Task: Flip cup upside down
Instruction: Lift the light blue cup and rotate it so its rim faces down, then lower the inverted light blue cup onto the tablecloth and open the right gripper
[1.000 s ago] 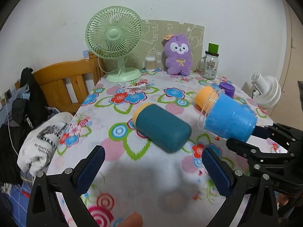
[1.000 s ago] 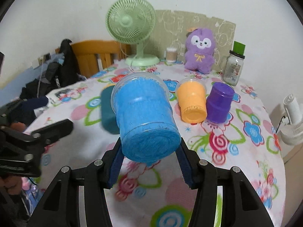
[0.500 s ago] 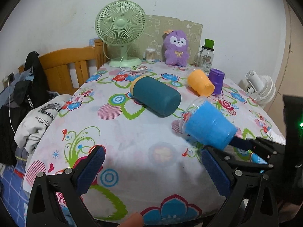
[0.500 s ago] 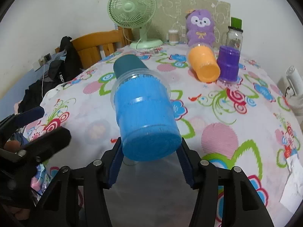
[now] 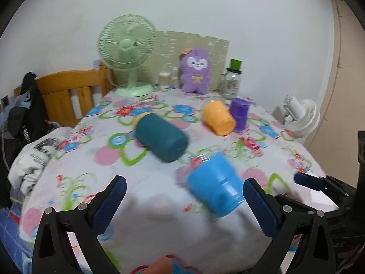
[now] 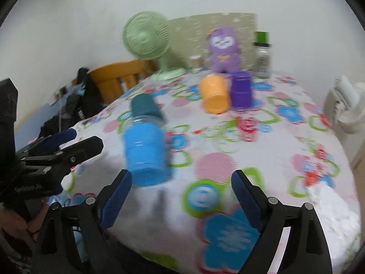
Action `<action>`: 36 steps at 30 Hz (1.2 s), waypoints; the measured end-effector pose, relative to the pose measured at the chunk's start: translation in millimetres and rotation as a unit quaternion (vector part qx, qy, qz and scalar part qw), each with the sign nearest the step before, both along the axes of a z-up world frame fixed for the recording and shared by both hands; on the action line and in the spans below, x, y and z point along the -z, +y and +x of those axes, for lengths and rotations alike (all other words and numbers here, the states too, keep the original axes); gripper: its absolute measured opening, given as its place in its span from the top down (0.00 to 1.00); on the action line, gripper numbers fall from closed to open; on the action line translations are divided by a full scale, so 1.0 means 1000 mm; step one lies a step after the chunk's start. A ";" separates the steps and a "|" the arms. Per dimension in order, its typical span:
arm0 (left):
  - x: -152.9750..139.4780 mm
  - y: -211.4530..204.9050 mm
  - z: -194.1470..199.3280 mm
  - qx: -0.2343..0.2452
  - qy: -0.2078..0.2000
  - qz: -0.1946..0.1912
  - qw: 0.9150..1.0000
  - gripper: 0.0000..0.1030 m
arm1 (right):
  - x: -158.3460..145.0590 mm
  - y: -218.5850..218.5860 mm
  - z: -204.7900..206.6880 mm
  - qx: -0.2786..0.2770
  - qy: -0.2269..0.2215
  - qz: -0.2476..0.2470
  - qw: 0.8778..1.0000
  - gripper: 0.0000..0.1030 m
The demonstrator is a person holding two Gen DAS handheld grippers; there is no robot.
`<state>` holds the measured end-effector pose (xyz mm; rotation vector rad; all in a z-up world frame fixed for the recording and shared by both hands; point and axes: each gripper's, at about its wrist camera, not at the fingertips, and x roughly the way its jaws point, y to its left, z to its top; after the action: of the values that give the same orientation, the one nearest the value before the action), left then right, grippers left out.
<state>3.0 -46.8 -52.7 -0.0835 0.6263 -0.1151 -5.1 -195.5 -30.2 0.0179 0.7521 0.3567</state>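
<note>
A light blue cup point(image 5: 215, 186) with a clear rim stands mouth down on the flowered tablecloth point(image 5: 159, 196), its base up; it also shows in the right wrist view point(image 6: 146, 151), blurred. My right gripper point(image 6: 181, 188) is open and empty, just behind and right of the cup. My left gripper point(image 5: 183, 193) is open and empty near the table's front edge, with the blue cup between its fingers in view. A teal cup point(image 5: 160, 140) lies on its side. An orange cup point(image 5: 219, 119) lies tilted beside an upside-down purple cup point(image 5: 239, 113).
A green desk fan point(image 5: 127, 54), a purple plush toy point(image 5: 196, 70), a small jar point(image 5: 164, 81) and a glass jar with a green lid point(image 5: 233, 80) stand at the back. A wooden chair point(image 5: 68, 93) with clothes is left. A white fan point(image 5: 301, 118) is right.
My right gripper has opened and let go of the blue cup, which now stands mouth down on the table. The right gripper has drawn back. The left gripper has shifted slightly.
</note>
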 end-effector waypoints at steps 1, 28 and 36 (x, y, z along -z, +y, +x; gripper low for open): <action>0.001 -0.007 0.004 0.004 0.002 -0.001 1.000 0.00 | -0.002 -0.013 -0.002 0.015 -0.004 0.002 1.000 0.11; 0.047 -0.049 0.033 -0.006 0.070 0.001 0.998 0.32 | 0.017 -0.083 -0.001 0.080 0.012 0.057 0.995 0.11; 0.015 -0.034 0.020 -0.012 0.003 0.007 1.000 0.35 | 0.015 -0.071 -0.001 0.068 0.012 0.053 0.996 0.11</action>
<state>23.0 -81.1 -67.6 -0.0772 0.6315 -0.0878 -6.3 -266.6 -45.7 0.1723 0.7507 0.2667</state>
